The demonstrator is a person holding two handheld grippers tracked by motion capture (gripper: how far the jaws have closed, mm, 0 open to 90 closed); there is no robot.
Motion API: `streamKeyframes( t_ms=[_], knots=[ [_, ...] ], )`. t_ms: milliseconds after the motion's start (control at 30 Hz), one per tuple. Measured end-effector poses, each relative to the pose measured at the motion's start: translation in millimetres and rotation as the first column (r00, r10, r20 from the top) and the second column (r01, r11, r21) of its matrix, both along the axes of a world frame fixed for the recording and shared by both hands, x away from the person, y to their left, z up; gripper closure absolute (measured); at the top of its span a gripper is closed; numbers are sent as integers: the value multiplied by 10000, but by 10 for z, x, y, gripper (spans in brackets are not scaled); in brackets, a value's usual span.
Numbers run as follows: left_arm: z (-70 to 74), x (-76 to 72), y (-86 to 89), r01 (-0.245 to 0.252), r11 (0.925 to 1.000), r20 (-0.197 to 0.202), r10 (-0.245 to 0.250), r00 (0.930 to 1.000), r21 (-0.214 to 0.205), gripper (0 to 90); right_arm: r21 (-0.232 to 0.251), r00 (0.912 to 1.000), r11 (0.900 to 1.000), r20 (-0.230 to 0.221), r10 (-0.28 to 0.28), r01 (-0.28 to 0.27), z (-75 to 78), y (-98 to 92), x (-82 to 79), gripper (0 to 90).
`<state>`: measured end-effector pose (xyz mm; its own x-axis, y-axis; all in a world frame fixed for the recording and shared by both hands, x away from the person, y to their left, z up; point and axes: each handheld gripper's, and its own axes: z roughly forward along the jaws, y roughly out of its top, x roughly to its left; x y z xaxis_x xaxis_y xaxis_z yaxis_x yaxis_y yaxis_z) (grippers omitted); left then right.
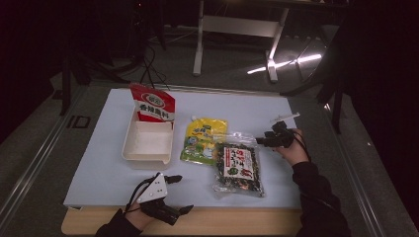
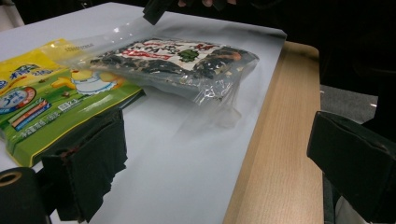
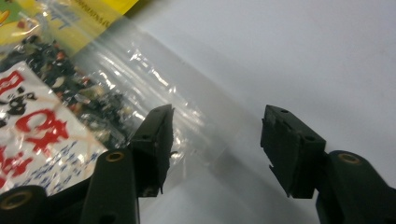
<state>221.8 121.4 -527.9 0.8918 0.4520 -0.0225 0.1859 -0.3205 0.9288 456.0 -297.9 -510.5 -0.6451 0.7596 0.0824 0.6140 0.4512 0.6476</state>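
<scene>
On a pale mat (image 1: 99, 168), a clear bag of dark dried food (image 1: 238, 168) lies flat at the centre right, its top left corner overlapping a yellow-green pouch (image 1: 202, 140). The right gripper (image 1: 263, 141), jaws spread with nothing between them, hovers at the bag's two o'clock corner. The left gripper (image 1: 184, 193), jaws spread and empty, rests at seven o'clock near the table (image 1: 237, 222) edge.

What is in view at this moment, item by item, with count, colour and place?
red pouch: one, red and white, standing in the far end of the tray
tray: one, white, left half of the mat
yellow pouch: one, yellow-green, flat beside the tray
clear bag: one, clear with dark contents, overlapping the yellow pouch
mat: one, pale blue, on the table
table: one, wood
left claw: one, black, open at the mat's near edge
right claw: one, black, open at the clear bag's top edge
</scene>
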Motion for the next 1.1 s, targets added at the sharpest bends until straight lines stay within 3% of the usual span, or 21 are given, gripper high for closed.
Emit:
streamKeyframes(
  t_ms=[100, 367, 467, 533, 600, 800, 900, 1100],
  knots=[
    [-4, -3, 7, -40, 10000, -10, 40, 10000, 7, 57, 323, 9998, 9993, -139, 173, -169, -6, 15, 64, 391],
    [-19, -8, 27, -133, 9999, -75, 133, 9999, 28, 57, 269, 9964, 9982, -632, 560, -544, -108, 41, 172, 391],
    [-18, -10, 32, -157, 9999, -64, 157, 9999, 30, 57, 74, 9930, 9972, -908, 750, -747, -148, 37, 181, 450],
    [-18, -10, 33, -161, 9999, -73, 162, 9998, 26, 57, 249, 9904, 9958, -1047, 902, -881, -146, 22, 184, 569],
    [-19, -10, 31, -141, 9999, -72, 142, 9999, 29, 57, 346, 9877, 9948, -1207, 994, -958, -137, 26, 182, 633],
    [-22, -9, 25, -119, 9999, -95, 120, 9999, 23, 57, -230, 9870, 9936, -1204, 1069, -1104, -102, 75, 153, 829],
    [-24, -10, 20, -104, 9999, -106, 104, 9999, 17, 57, -502, 9886, 9926, -1086, 1045, -1104, -94, 118, 123, 872],
    [-11, -15, 17, -106, 9999, -95, 106, 9999, -16, 57, -474, 9912, 9919, -650, 1151, -1182, 22, 109, 57, 894]
  ],
)
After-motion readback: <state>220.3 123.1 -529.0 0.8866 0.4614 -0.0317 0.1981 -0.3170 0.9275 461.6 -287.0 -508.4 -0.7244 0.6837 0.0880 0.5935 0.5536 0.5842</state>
